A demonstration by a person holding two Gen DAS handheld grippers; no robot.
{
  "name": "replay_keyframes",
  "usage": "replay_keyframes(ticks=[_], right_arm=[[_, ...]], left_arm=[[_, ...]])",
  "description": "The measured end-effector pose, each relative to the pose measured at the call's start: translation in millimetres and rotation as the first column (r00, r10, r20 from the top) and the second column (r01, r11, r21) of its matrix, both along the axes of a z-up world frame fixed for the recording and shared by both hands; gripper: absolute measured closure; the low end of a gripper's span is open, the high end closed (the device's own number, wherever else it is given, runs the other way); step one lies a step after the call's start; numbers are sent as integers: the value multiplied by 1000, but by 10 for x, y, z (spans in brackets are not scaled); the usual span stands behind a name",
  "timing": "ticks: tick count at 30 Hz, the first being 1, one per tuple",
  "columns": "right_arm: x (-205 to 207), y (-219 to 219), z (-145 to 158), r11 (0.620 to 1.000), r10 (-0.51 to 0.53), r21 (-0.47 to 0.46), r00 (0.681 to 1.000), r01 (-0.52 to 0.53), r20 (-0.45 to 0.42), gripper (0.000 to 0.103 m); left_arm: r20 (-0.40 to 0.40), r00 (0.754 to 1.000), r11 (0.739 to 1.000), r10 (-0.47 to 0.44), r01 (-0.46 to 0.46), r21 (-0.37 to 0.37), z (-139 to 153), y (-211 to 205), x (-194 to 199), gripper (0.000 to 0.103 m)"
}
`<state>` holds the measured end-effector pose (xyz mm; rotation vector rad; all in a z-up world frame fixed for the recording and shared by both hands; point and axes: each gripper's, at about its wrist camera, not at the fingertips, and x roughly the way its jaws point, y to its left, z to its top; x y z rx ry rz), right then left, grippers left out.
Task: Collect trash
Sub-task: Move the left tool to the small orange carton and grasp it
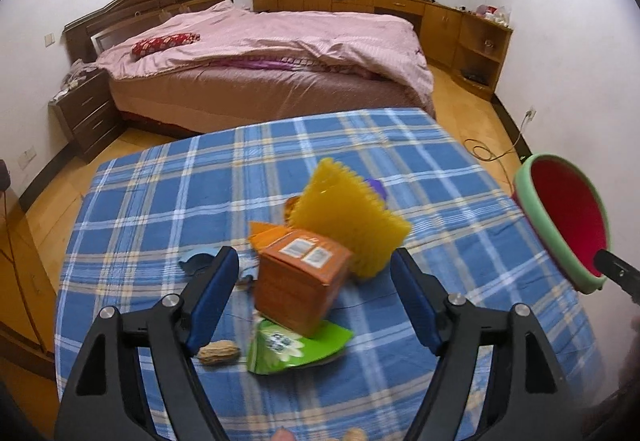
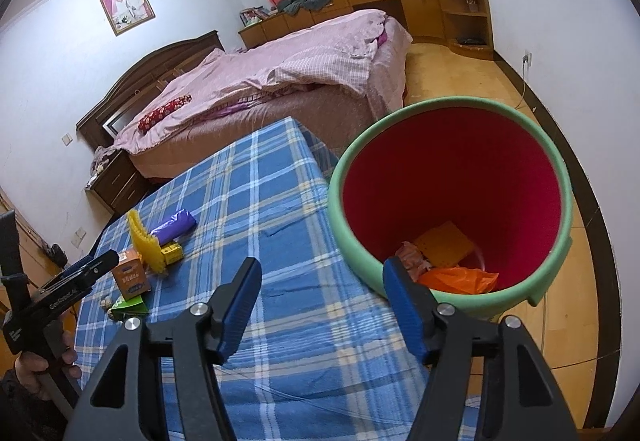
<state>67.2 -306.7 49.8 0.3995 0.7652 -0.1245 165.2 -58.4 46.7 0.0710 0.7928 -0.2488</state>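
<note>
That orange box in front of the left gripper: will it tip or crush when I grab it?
The orange box already stands tilted, propped on the green packet, so a nudge may topple it. It looks like thin cardboard, probably light and crushable.

Your left gripper (image 1: 314, 263) points forward and steeply down, its jaws spread wide, the blue pads (image 1: 216, 297) well apart and pressing on nothing. In the right wrist view you can see this same gripper from the side at the left edge, your hand (image 2: 38, 365) wrapped round its black handle, fingers curled about the grip, a dark sleeve below at the wrist. Your right gripper (image 2: 320, 291) also tilts down at a like slope, its jaws parted somewhat less widely, the blue pads (image 2: 406, 315) clear of each other and clamping nothing. The hand that carries it is out of view.
</note>
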Motion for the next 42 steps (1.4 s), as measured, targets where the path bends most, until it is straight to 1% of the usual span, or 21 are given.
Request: replay_keyframes(ticks=[9,11,13,15,16,22,29,35,42], right_arm=[[128,151,-27,999,25,-21,999,-25,-28,37],[159,188,-30,999,32,-27,999,-33,-34,37],[195,238,-33,999,40,-32,998,-41,-39,37],[235,293,-37,998,49,-36,998,-51,-44,37],[258,320,-38,998,54,-39,997,-56,-46,37],[372,484,-48,995,84,-46,995,-86,-54,37],[534,745,-35,988,141,-51,989,-143,-47,37],[738,1046,-40,977,207,-39,978,-208,-33,37],[1050,1359,-145,961,276,-5,960,-276,-42,37]], left_arm=[[-45,999,1000,-23,24,8,-201,61,161,25],[-73,997,1000,-18,17,-11,-253,90,197,26],[-92,996,999,-13,9,-44,-299,121,226,34],[-106,994,997,-13,5,-71,-329,161,252,44],[-109,994,996,-14,5,-84,-338,180,261,46],[-68,998,992,-16,7,-130,-277,277,221,48],[-12,997,983,80,-81,-162,-153,521,219,49],[8,988,974,156,-152,-166,-130,692,243,49],[15,983,968,185,-179,-176,-171,795,243,49]])
